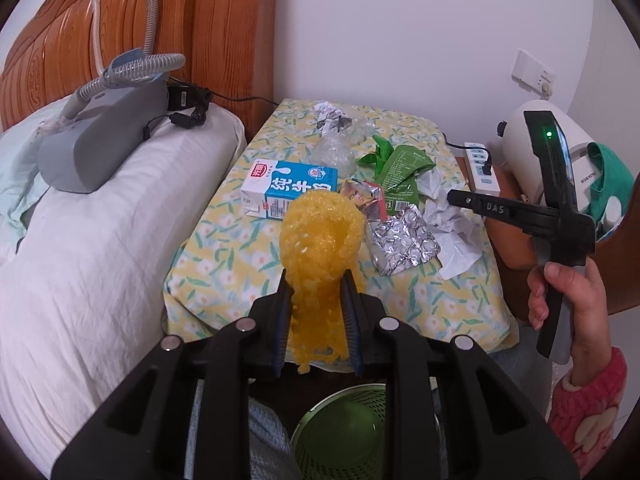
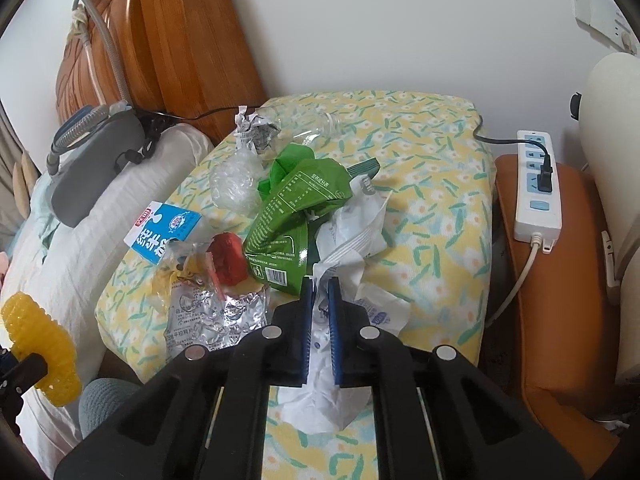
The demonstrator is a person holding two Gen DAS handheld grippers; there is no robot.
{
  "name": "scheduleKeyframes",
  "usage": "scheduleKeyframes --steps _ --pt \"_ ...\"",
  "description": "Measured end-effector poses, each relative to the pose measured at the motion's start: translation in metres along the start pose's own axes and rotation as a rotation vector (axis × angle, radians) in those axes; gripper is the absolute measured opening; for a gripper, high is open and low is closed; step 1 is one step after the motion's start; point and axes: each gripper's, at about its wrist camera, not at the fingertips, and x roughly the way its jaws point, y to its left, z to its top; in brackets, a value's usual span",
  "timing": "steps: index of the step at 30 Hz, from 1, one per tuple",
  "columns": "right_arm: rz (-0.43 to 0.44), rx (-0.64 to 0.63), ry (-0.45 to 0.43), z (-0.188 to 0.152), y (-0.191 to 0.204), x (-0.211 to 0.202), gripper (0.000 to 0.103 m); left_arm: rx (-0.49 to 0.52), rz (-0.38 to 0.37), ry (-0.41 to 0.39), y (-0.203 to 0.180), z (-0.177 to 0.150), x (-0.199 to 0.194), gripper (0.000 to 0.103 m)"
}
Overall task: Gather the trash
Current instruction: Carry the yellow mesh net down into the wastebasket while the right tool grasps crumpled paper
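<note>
Your left gripper (image 1: 316,280) clamps the yellow foam net (image 1: 320,236), frame centre; your right gripper (image 2: 320,280) pinches crumpled white paper (image 2: 320,400), lower centre.

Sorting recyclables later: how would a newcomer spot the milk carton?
Find the flowered yellow cloth beside the bed. On its edge nearest the white pillow lies the milk carton, on its side. It is the only blue-and-white box among crumpled wrappers.

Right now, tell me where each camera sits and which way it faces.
Left wrist: on the left gripper, facing the table; it holds yellow foam net above the green bin; right hand visible.
Right wrist: on the right gripper, facing down, shut on white paper.
Shared: milk carton, green packet, foam net.
</note>
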Motion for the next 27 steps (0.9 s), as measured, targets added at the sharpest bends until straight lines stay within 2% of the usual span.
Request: scheduleKeyframes --steps 7,12,17,21,23,27 --pt "-0.021 -0.019 -0.031 -0.001 0.002 -0.017 0.008 0.0 -0.009 0.003 0.002 -0.009 -0.001 0.024" --pt "-0.03 -0.064 -0.091 -0.008 0.014 -0.054 0.008 0.013 -0.024 0.005 0.0 -0.017 -0.006 0.024" --pt "0.03 -0.14 -0.093 -0.036 0.036 -0.097 0.008 0.029 -0.054 0.021 -0.003 -0.032 -0.01 0.024" --pt "0.128 -0.206 0.0 -0.082 0.058 -0.113 0.008 0.06 -0.092 0.054 -0.009 -0.052 -0.01 0.024" --pt "0.166 -0.227 0.09 -0.111 0.067 -0.105 0.008 0.076 -0.114 0.082 -0.012 -0.062 -0.007 0.024" --pt "0.181 -0.239 0.245 -0.16 0.074 -0.07 0.008 0.1 -0.126 0.124 -0.015 -0.081 0.0 0.024"
